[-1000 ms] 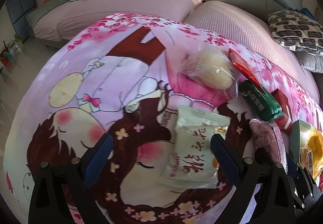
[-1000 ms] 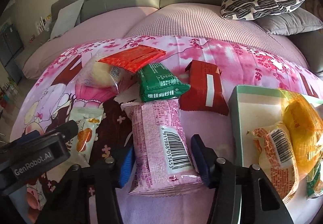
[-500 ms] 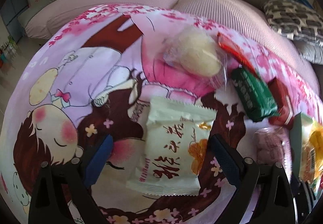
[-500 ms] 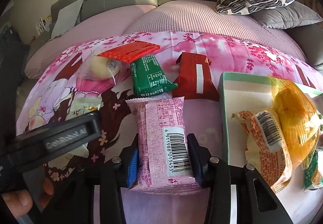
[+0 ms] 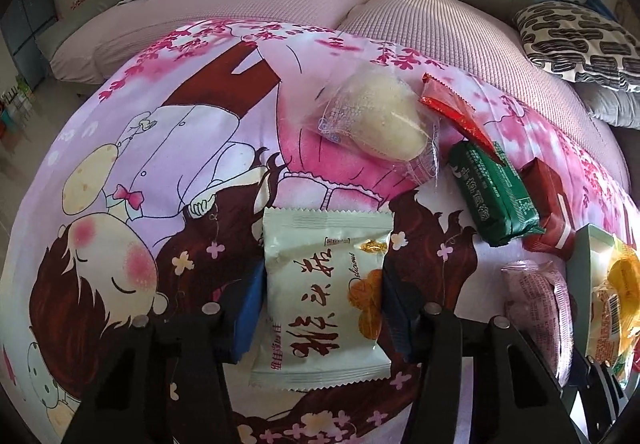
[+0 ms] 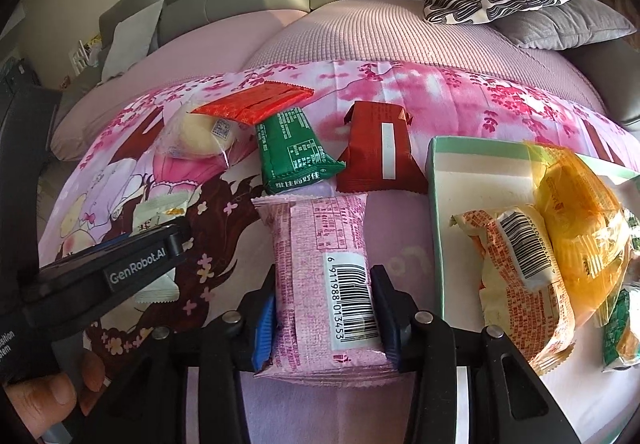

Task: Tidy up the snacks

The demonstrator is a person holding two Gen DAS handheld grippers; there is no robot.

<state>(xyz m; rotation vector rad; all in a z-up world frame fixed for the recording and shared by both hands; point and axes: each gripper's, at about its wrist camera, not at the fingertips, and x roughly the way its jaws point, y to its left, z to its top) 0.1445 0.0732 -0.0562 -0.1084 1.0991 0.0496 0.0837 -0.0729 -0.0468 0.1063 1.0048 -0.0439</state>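
Lying lengthwise away from each camera, pale packet and pink packet sit clamped between fingers.

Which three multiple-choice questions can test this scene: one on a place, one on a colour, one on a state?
1. Where does the green packet lie?
A. inside the box
B. on the printed cloth, left of the dark red packet
C. on the patterned pillow

2. What colour is the packet between the right hand-held gripper's fingers?
A. pink
B. blue
C. black

3. How does the left hand-held gripper stand?
A. far above the cloth
B. closed around the white packet
C. holding the green packet

Answers:
1 B, it rests on the cloth beside the red one.
2 A, the pink packet.
3 B, both pads meet its edges.
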